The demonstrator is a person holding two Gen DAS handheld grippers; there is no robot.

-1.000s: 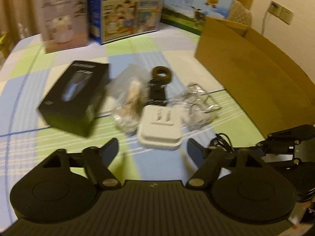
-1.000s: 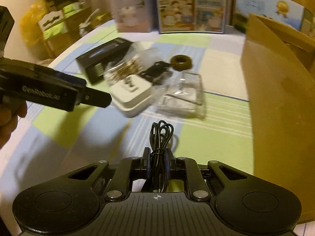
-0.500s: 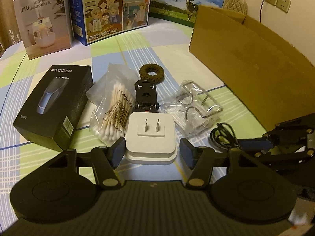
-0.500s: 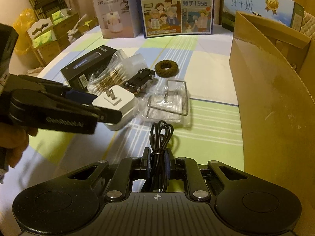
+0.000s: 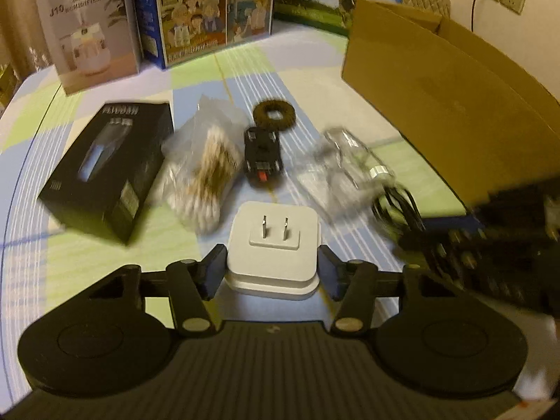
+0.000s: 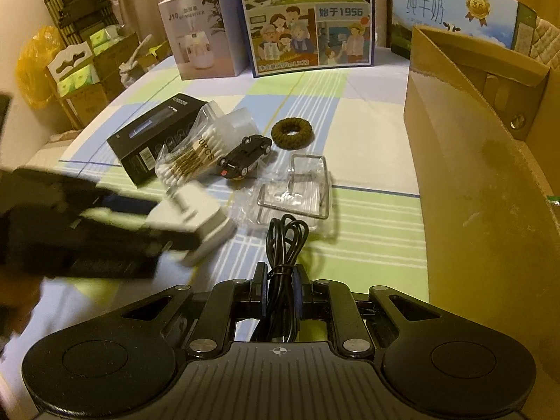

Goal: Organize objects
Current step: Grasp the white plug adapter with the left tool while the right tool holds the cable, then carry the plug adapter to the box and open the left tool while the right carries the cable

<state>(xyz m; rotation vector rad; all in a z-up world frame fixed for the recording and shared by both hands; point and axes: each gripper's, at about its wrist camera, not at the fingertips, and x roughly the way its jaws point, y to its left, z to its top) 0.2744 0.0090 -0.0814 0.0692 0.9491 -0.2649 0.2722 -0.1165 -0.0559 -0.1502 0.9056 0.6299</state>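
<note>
My left gripper (image 5: 273, 267) is shut on a white plug charger (image 5: 273, 245), one finger against each side, prongs up. The right wrist view shows that charger (image 6: 199, 224) blurred at the left gripper's tip, just above the checked tablecloth. My right gripper (image 6: 279, 287) is shut on a coiled black cable (image 6: 285, 238) that loops out in front of its fingers. Lying on the cloth are a black shaver box (image 5: 105, 171), a bag of cotton swabs (image 5: 206, 171), a black toy car (image 5: 262, 157), a brown ring (image 5: 274, 114) and a clear bag of metal hooks (image 5: 343, 168).
An open cardboard box (image 6: 472, 175) stands on the right of the table. A humidifier box (image 5: 91, 35) and two printed milk cartons (image 5: 210, 17) stand upright along the far edge. Stacked goods and a rack (image 6: 77, 52) are beyond the table's left side.
The left gripper moved forward around the white charger and shut on it; the charger now shifts with the gripper. The right gripper keeps hold of the black cable.
</note>
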